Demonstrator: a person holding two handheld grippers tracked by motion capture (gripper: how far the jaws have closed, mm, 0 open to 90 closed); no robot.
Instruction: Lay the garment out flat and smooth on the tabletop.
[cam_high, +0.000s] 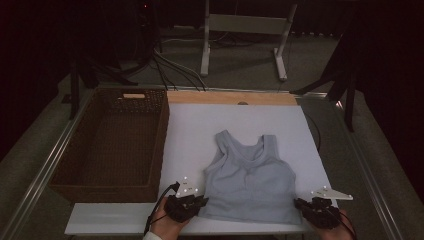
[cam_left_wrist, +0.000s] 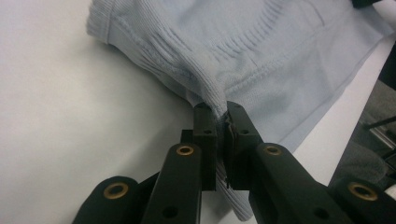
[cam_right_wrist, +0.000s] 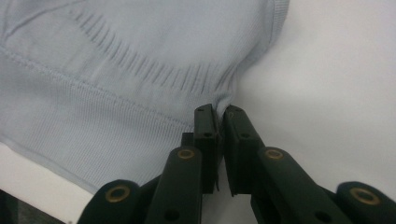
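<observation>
Between both grippers, left gripper (cam_high: 201, 201) and right gripper (cam_high: 298, 203), lies the pinched tank top (cam_high: 250, 177).

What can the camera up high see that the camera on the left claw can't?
From up high you can see the brown basket at the left of the white board, the top's two straps, and a white stand on the floor behind the table. The left claw's camera gets close enough to catch the ribbed knit and stitching, and the fabric edge pinched between that claw's fingers. Both show the light blue tank top and the left claw shut on it.
</observation>
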